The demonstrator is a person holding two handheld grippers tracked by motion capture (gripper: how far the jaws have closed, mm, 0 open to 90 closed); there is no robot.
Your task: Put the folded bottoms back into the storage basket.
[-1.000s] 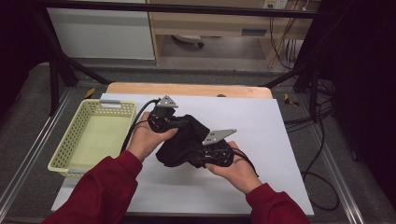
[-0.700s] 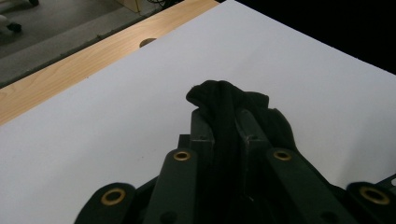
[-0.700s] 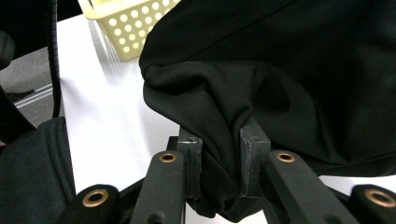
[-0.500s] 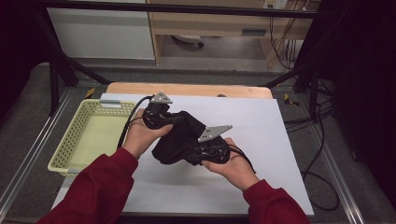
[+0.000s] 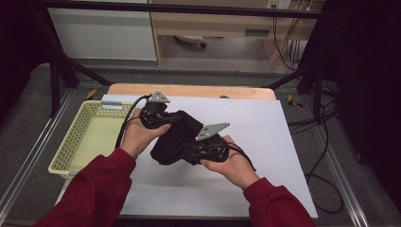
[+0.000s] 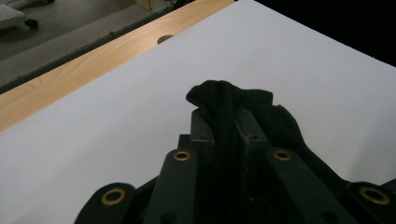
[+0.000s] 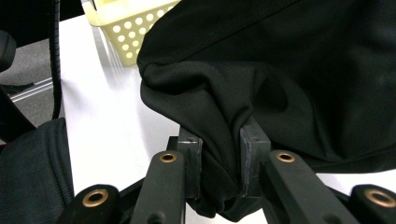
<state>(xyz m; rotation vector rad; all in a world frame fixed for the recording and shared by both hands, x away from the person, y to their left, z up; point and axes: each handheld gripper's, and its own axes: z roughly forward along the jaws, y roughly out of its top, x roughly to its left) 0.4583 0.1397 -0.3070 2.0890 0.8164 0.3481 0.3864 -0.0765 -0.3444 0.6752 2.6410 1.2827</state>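
Black cloth (image 5: 176,138) is what we are gripping with both tools. Our left gripper (image 6: 225,122) is pinching a narrow fold of it between its jaws, which are standing close together with only the fabric's thickness between them; a small bunch of the fabric is poking out past the tips. Our right gripper (image 7: 223,154) is clamping a thicker gather of the same cloth, its jaws pressing in on the fold from both sides.

In the high view we are holding the cloth bunched up between our two hands, the left gripper (image 5: 152,115) at its far left end and the right gripper (image 5: 210,144) at its near right end. Its long axis is running diagonally, from far left toward near right, over the white sheet (image 5: 265,142) covering the table. Whether the lower edge is touching the sheet, we cannot tell.

Just left of our left hand (image 5: 137,137), a yellow perforated basket (image 5: 80,137) is sitting on the table.
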